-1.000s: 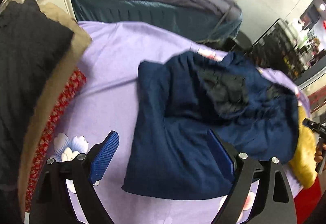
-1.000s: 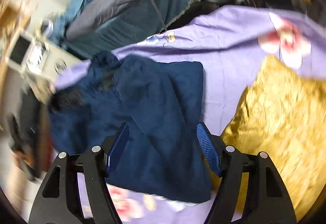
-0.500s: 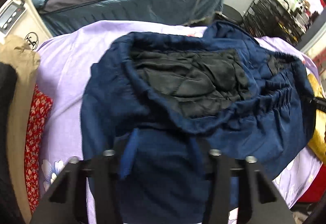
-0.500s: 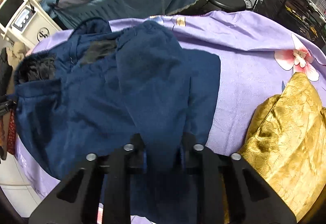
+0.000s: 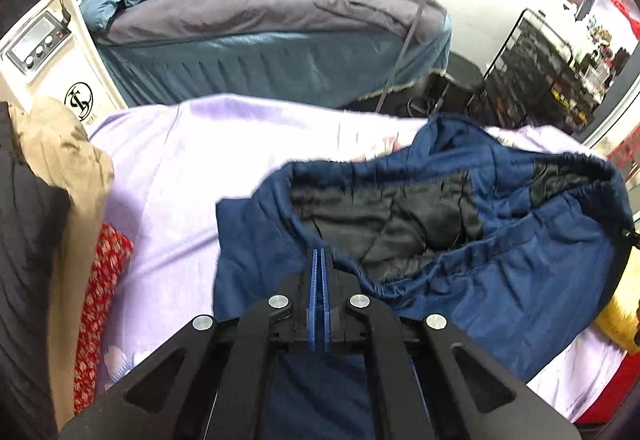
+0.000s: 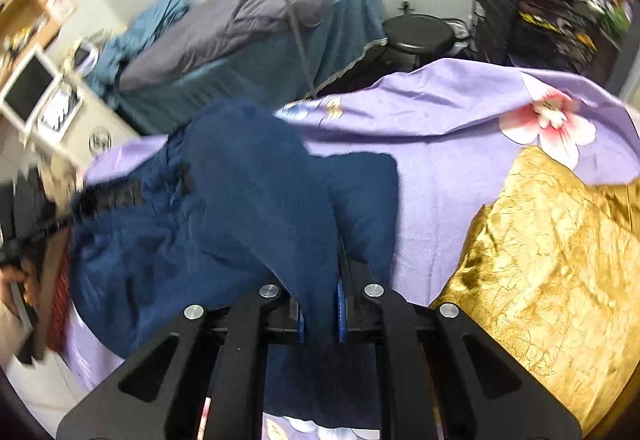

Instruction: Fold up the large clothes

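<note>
A large navy blue jacket (image 5: 520,280) with black quilted lining (image 5: 392,220) lies on a lilac floral sheet (image 5: 180,168). My left gripper (image 5: 319,260) is shut on the jacket's near edge and holds it raised, so the lining shows. In the right wrist view the same jacket (image 6: 200,216) drapes over the sheet (image 6: 440,144). My right gripper (image 6: 320,304) is shut on a thick fold of the jacket, its blue pads (image 6: 340,300) pressed against the cloth.
A gold cushion (image 6: 552,264) lies at the right. Tan, black and red floral clothes (image 5: 60,224) pile at the left. A grey-covered bed (image 5: 260,12), a white machine (image 5: 36,48), a black stool (image 6: 418,30) and wire shelves (image 5: 540,68) stand beyond.
Both grippers went from open above the jacket to shut on its near edge, then lifted it. The jacket's edge rose and its black lining came into view.
</note>
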{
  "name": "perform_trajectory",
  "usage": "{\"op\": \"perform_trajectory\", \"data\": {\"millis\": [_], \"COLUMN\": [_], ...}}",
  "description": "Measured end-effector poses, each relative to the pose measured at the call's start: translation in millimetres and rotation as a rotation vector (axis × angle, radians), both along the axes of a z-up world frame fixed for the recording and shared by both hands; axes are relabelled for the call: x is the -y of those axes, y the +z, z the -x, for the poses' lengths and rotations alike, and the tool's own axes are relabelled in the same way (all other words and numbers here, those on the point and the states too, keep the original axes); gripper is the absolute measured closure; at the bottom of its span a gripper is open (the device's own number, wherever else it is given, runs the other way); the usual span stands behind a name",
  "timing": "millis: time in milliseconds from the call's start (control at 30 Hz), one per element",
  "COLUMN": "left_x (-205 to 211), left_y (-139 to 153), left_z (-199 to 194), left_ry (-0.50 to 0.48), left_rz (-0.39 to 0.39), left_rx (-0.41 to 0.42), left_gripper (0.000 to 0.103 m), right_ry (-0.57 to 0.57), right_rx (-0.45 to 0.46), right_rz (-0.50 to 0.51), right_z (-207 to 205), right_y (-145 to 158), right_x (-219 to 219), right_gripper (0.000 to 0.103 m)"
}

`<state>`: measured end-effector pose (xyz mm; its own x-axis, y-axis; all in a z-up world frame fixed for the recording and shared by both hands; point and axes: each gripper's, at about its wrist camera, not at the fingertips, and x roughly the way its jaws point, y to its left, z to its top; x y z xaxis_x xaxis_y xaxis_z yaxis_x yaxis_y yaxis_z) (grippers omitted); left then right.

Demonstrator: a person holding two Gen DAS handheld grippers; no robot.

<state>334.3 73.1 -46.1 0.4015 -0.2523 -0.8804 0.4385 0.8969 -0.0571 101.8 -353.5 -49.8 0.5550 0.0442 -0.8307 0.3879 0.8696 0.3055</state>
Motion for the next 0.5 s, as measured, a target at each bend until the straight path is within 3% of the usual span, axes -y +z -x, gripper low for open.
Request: {"op": "perform_trajectory", "data": {"millis": [33,67,100,167,233,333,433,500], "left_x": [-1.8,-3.3,-5.3,-14.1,-20.5,-29.0,-28.3,-17.8], "left_y": [2.3,3.4,4.5,2.9,-4.1,-10.8,-9.5,-8.7], "left_z": [-1.1,0.2,2.3,12.9,19.2,23.7,21.6,14.3], "left_ry": [0.003,0.003,0.002,0.006,0.018,0.044,0.065,0.076], "left_rz": [-0.009,-0.013,-0.013,-0.02,-0.022,-0.021,0.026,0.061], "left_rx": [0.004,0.01,0.023,0.026,0.001,-0.023,-0.049,-0.068], "left_gripper": [0.086,0.067,0.055,0.053,0.051,0.047,0.046,0.045], "right_ry": [-0.016,-0.034,-0.059,-0.108,-0.112,-0.028,0.042,0.103], "right_rx": [0.004,0.001,-0.016,-0.084,-0.097,-0.115,-0.052,-0.055], "right_rz": [-0.009,-0.02,-0.05,-0.139,-0.14,0.053,0.264,0.322], "right_z": [-0.5,-2.9,-5.4,-14.2,-18.6,-28.3,-32.4,-43.9], "right_y": [-0.3,-2.5,-10.7,-33.1,-34.9,-14.0,16.0,23.0], "right_x": [5.6,10.6,18.9,29.6,28.5,2.8,-21.1,-32.0], "right_gripper": [0.092,0.092,0.092,0.091,0.083,0.038,0.034,0.034]}}
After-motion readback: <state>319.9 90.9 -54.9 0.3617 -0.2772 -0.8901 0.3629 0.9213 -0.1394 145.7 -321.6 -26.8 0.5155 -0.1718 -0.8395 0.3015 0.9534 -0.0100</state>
